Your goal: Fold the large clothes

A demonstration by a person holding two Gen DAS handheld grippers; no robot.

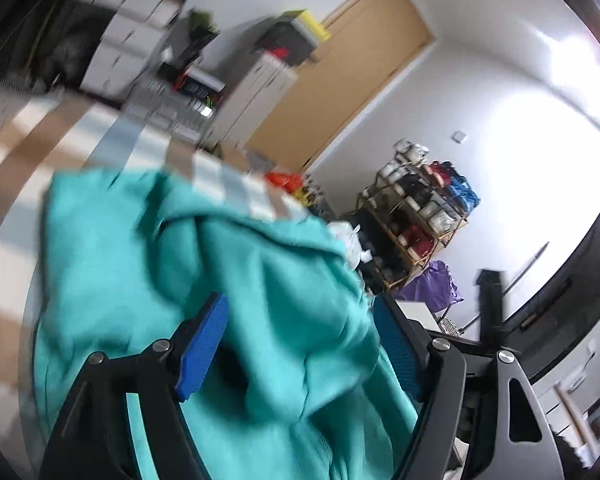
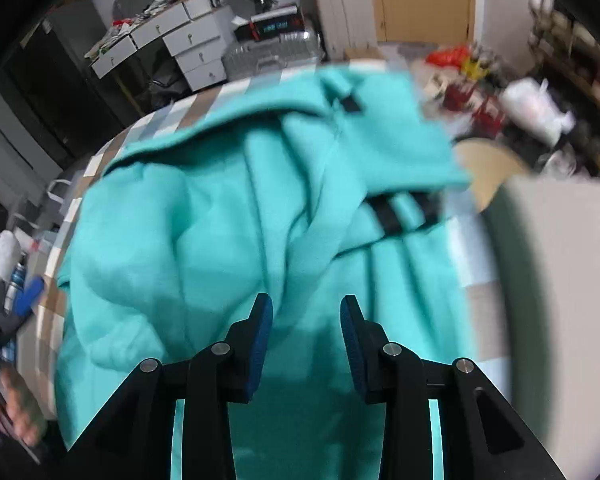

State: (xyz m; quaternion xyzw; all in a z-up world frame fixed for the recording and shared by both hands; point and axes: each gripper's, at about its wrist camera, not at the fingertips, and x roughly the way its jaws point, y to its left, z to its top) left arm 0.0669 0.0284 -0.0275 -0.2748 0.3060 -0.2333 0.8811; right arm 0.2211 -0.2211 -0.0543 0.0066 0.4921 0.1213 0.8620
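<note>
A teal garment (image 2: 236, 216) lies rumpled on a bed with a checked cover (image 2: 168, 116), filling the middle of both wrist views. From left to right in the right wrist view: a person's hand (image 2: 18, 412) shows blurred at the lower left edge, white drawers (image 2: 184, 40) stand beyond the bed's far side, the garment's folds run across the centre with two black straps (image 2: 392, 212) on its right part, and a floor littered with red, yellow and white items (image 2: 480, 92) sits at the upper right. The right gripper (image 2: 306, 328) hovers over the cloth, jaws released, nothing between its blue pads. In the left wrist view the left gripper (image 1: 300, 344) stands with jaws released and spread wide, the cloth bunched behind the gap but not pinched. A wooden door (image 1: 340, 80) and a loaded shelf rack (image 1: 416, 216) stand to the right.
</note>
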